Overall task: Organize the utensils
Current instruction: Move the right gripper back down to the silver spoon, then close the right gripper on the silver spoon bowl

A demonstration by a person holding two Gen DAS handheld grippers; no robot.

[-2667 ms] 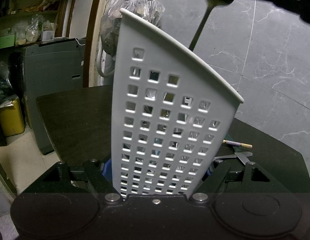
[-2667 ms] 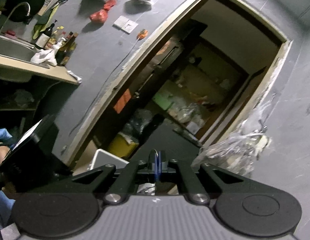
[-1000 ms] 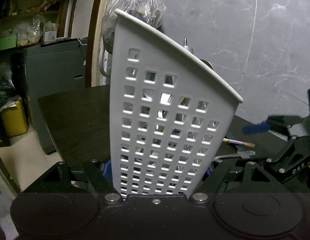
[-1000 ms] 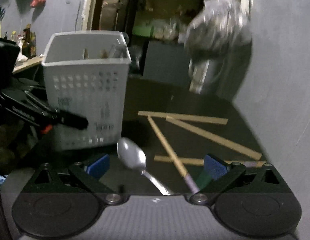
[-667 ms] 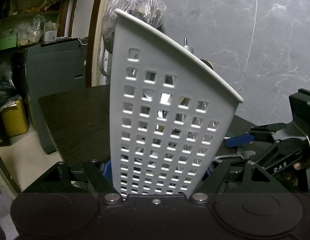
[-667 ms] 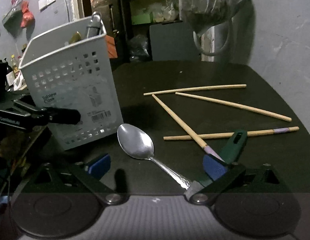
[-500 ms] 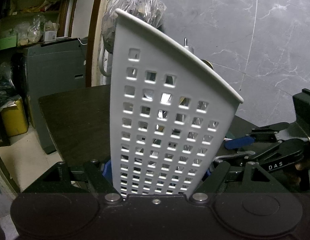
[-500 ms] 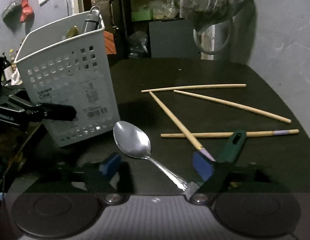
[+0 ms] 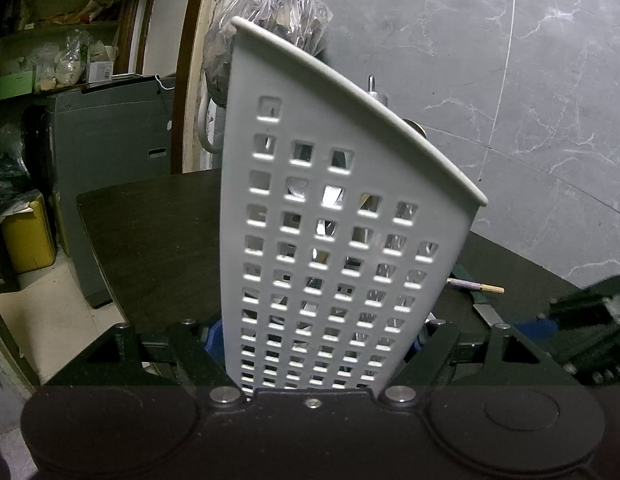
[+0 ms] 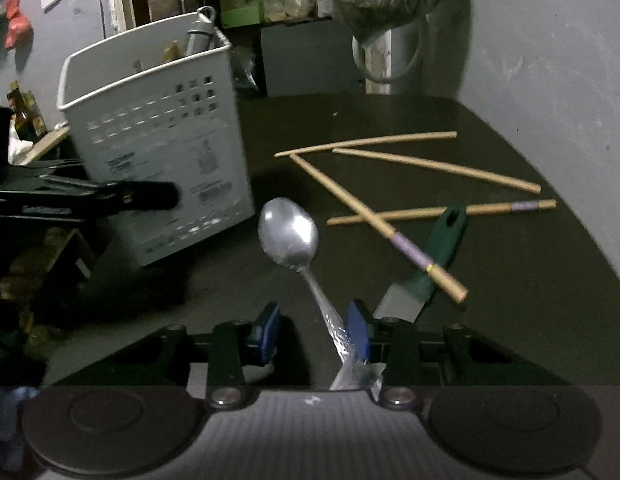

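Right gripper [image 10: 311, 330] set low over dark table [image 10: 509, 300], jaws partly apart and just now closing, spoon [image 10: 289, 234] handle between them; right pad apparently touching it, left pad clear, so no grip yet. Left gripper [image 9: 310, 344] clamped on white perforated caddy [image 9: 329, 248], presumably to steady it for loading. Spoon lying flat just beside caddy, long axis running away from camera, bowl at far end, leaning slightly left. Chopsticks [image 10: 429, 166] and green-handled tool [image 10: 441, 248] scattered to its right.

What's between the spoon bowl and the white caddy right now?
Right wrist view: only bare dark table separates the spoon bowl from the white caddy. Chopsticks and the green-handled tool lie on the spoon's other side.
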